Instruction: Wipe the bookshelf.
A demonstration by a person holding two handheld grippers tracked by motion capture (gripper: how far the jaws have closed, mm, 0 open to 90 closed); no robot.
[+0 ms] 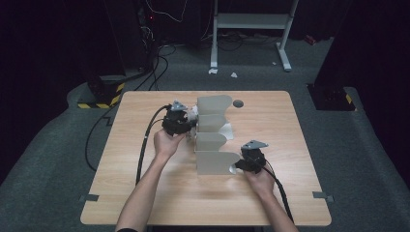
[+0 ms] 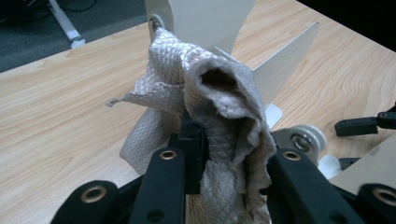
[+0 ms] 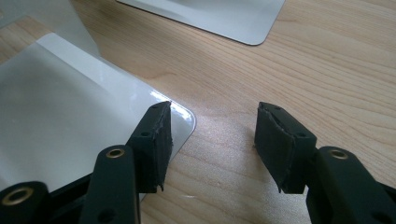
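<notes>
Wiping in hand: left gripper [image 2: 224, 154] jaws clamp cloth [image 2: 205, 102] at rack [image 1: 212, 140]; right gripper [image 3: 210, 140] jaws open, empty, bracing near end; dividers left.

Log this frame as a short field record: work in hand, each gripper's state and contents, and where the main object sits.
work: wiping the white file rack with a grey cloth
left gripper: shut on the cloth, beside the rack's far dividers
right gripper: jaws open, nothing between them, one jaw over the base plate's rounded corner
rack: upright near the middle of the wooden table
</notes>
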